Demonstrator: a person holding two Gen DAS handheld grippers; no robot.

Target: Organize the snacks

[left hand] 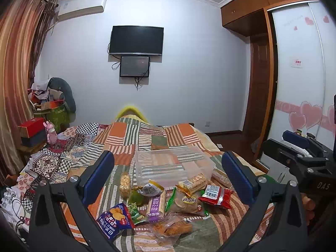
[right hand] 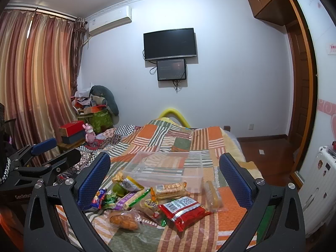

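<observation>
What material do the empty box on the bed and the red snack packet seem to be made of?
The box looks like clear, smooth, rigid plastic: the quilt's stripes show through its walls and floor. The red packet looks like glossy plastic film, perhaps foil-lined: it shines, wrinkles, and has crimped ends. The quilt under them appears to be matte woven cloth.

A pale bluish-white wall [right hand: 231, 63] faces the cameras, bearing a dark television [right hand: 170, 44] at twelve o'clock with a smaller screen [right hand: 171, 70] just beneath it. At eleven o'clock an air conditioner [right hand: 110, 21] hangs near the ceiling, beside striped red-and-gold curtains [right hand: 37, 79] filling nine o'clock. A heap of clutter [right hand: 94, 109] sits in the corner below. A bed under a patchwork quilt [right hand: 159, 140] spreads across six o'clock. At three o'clock stand a wooden wardrobe [left hand: 247, 6], its sliding door [left hand: 300, 73] decorated with pink hearts, and dark wooden floor [right hand: 266, 159].
</observation>
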